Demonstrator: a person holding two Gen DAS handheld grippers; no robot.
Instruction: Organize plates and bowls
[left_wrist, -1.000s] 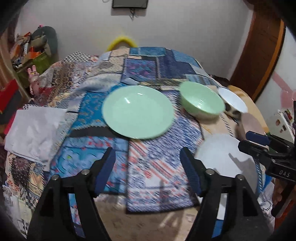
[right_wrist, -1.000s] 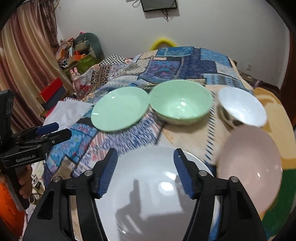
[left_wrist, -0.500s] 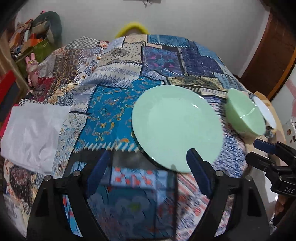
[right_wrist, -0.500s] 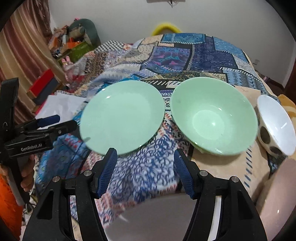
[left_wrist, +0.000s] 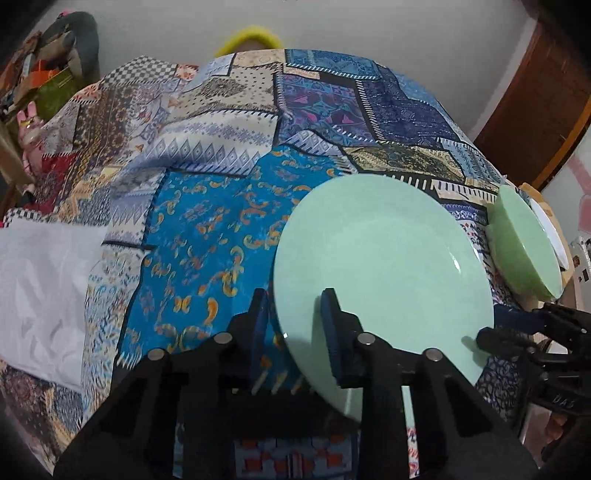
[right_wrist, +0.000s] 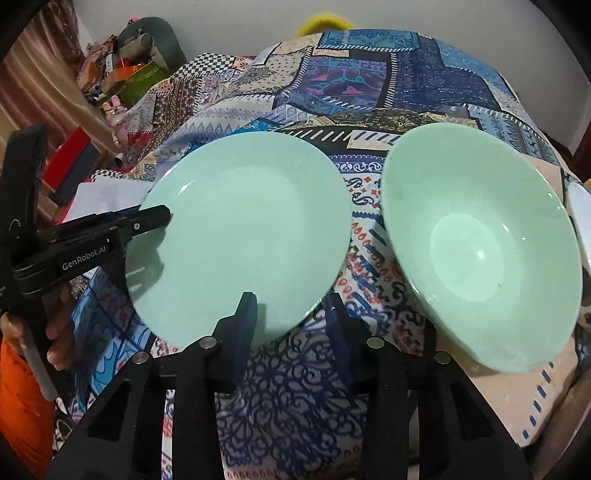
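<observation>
A pale green plate (left_wrist: 384, 266) (right_wrist: 243, 229) lies on the patchwork quilt. My left gripper (left_wrist: 295, 321) straddles its left rim, one finger outside the edge and one over the plate, and its jaws are closing. From the right wrist view, that left gripper (right_wrist: 155, 218) sits at the plate's left edge. My right gripper (right_wrist: 291, 317) straddles the near rim, jaws closing, with quilt still showing beside the rim. The left wrist view shows the right gripper (left_wrist: 495, 328) at the plate's right edge. A green bowl (right_wrist: 480, 243) (left_wrist: 524, 251) stands just right of the plate.
A white bowl (right_wrist: 580, 206) (left_wrist: 550, 229) peeks out beyond the green bowl. A white cloth (left_wrist: 44, 288) lies on the quilt (left_wrist: 207, 229) at the left. Boxes and toys (right_wrist: 122, 70) are piled by the far left wall. A person's hand (right_wrist: 55, 332) holds the left gripper.
Both grippers have come forward and down to the green plate, and their jaws have narrowed around its rim. The white and pink plates near the front have dropped out of view.
</observation>
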